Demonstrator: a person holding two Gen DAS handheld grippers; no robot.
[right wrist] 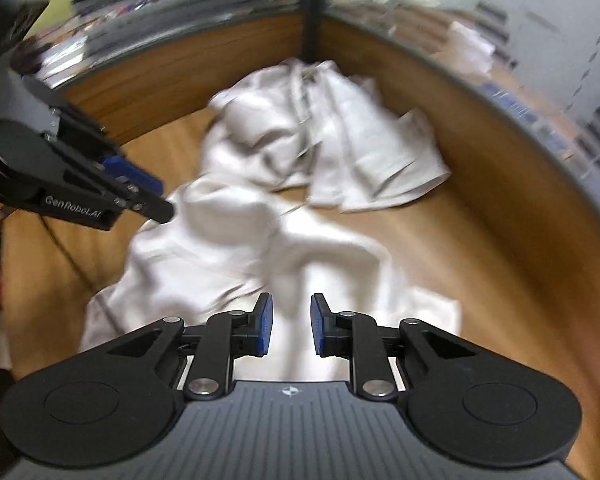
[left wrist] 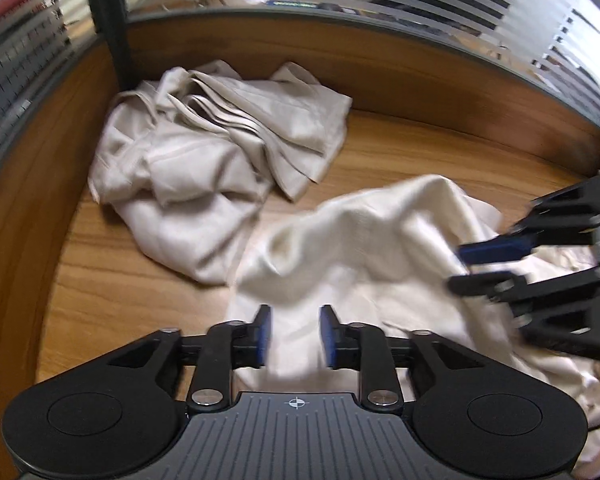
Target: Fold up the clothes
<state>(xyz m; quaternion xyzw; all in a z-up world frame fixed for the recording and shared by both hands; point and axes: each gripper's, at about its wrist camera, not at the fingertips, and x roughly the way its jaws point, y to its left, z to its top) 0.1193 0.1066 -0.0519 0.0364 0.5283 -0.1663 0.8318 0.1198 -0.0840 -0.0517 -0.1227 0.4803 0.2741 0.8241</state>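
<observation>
Two pale garments lie on the wooden bench (left wrist: 100, 280), and neither is folded flat. One, a crumpled beige garment (left wrist: 204, 160), is heaped in the far corner where the two low wooden walls meet at a dark post (left wrist: 108, 20). The other, a cream garment (left wrist: 360, 260), sprawls nearer the front edge, rumpled and humped in the middle, its cloth running out toward the right side of the bench.

The left gripper (left wrist: 295, 336) hangs just over the near part of the cream garment with its jaws apart and nothing between them; cloth shows through the gap, but they do not pinch it. The right gripper (right wrist: 291, 326) is likewise over that garment, jaws apart and empty. From the left wrist view it reaches in from the right, its blue pads close to a raised fold of the cream cloth; whether they touch it I cannot tell through the blur.

Both arms stand nearer to the cream garment than to the heap in the corner, which lies well beyond them. The cream piece's long axis is hard to read in this bunched state. No basket or box is in sight.
</observation>
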